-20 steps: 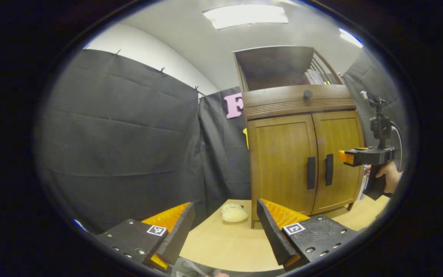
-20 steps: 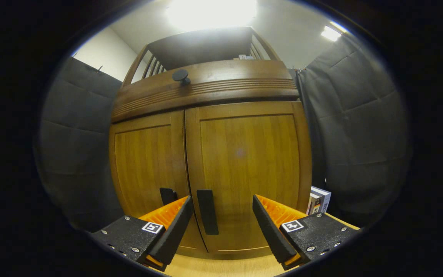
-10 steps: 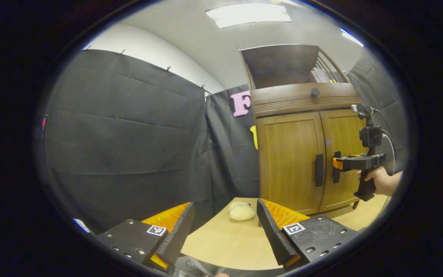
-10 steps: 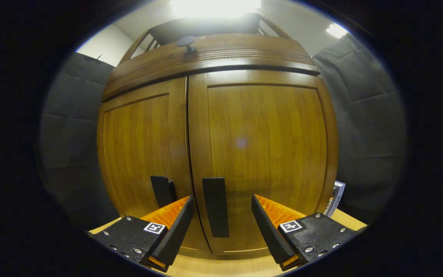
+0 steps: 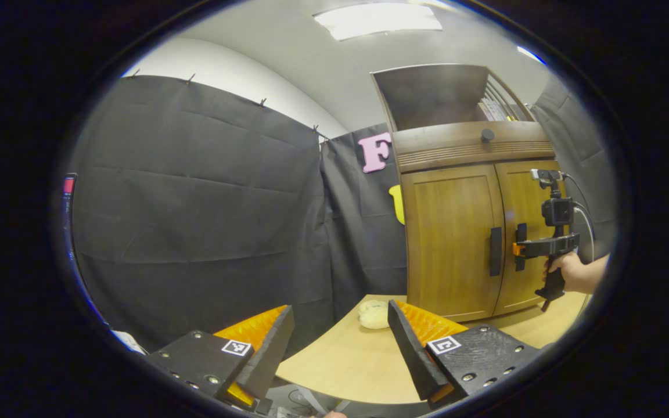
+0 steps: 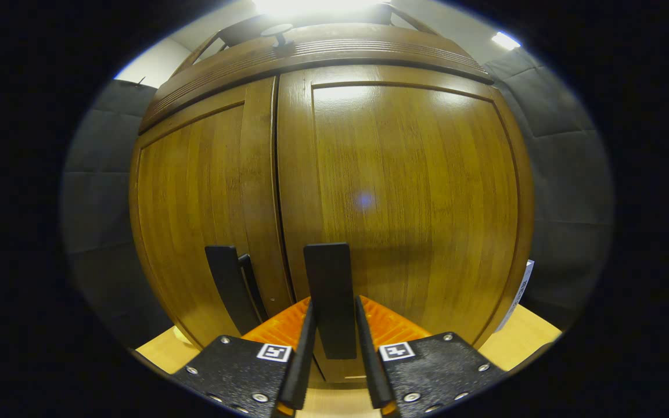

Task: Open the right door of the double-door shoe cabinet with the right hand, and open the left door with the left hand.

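Observation:
The wooden shoe cabinet stands at the right of the left gripper view, both doors closed. In the right gripper view the right door is close ahead, and my right gripper is shut on its dark vertical handle, one finger on each side. The left door has its own dark handle just to the left, untouched. My left gripper is open and holds nothing, well back from the cabinet over the table's near edge. From there the right gripper sits at the right door handle, held by a hand.
A pale fluffy object lies on the light wooden table by the cabinet's left foot. A round knob sits on the band above the doors, with an open shelf on top. Books stand to the right of the cabinet.
My right gripper moved in to the cabinet and shut its fingers on the right door handle. The left gripper turned a little left, so the cabinet drifted right in its view.

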The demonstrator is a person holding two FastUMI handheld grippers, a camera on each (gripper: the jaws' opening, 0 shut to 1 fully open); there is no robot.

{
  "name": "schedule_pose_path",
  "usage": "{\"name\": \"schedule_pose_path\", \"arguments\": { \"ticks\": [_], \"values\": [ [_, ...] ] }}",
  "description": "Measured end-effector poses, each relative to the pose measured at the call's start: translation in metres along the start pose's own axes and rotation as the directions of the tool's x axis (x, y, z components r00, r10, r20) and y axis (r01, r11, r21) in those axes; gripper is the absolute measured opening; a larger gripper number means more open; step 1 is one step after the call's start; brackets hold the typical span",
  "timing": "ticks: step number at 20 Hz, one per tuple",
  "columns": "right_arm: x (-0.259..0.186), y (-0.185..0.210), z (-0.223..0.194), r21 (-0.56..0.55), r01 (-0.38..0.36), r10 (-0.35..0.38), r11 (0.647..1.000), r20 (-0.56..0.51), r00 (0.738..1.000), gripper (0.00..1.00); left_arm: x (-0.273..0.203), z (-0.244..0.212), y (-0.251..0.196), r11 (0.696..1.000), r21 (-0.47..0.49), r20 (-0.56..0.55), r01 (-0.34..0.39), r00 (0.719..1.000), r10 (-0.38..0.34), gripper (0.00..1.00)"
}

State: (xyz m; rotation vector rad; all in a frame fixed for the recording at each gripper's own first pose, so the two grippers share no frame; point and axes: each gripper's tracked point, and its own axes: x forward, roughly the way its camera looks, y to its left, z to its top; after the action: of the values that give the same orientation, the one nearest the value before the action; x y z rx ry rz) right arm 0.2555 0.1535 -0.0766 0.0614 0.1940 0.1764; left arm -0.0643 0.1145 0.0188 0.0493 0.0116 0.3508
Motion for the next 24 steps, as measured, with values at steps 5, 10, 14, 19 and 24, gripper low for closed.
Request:
{"name": "schedule_pose_path", "arguments": {
  "ticks": [5,10,14,19,24],
  "values": [
    [-0.006,-0.001,-0.002,-0.016,-0.011,0.011,1.0,-0.012,1.0,0.27,0.001,-0.003,-0.003,1.0,-0.01,-0.002,0.014,1.0,-0.014,1.0],
    [-0.026,-0.002,-0.003,-0.012,-0.034,0.034,0.999,-0.017,0.999,0.27,0.003,-0.003,-0.007,0.999,-0.014,0.002,0.048,0.999,-0.048,1.0],
    [-0.045,-0.006,-0.006,-0.009,-0.05,0.05,0.999,-0.026,0.998,0.27,0.004,0.0,-0.01,0.996,-0.016,0.018,0.087,0.996,-0.087,1.0],
    [-0.069,-0.012,-0.006,-0.011,-0.075,0.075,0.997,-0.023,0.997,0.27,0.008,0.001,-0.016,0.989,-0.015,0.033,0.149,0.988,-0.149,0.93],
    [-0.096,-0.022,-0.006,0.004,-0.088,0.088,0.996,-0.037,0.995,0.28,0.009,0.003,-0.02,0.981,-0.017,0.039,0.193,0.981,-0.192,0.93]
  ]
}}
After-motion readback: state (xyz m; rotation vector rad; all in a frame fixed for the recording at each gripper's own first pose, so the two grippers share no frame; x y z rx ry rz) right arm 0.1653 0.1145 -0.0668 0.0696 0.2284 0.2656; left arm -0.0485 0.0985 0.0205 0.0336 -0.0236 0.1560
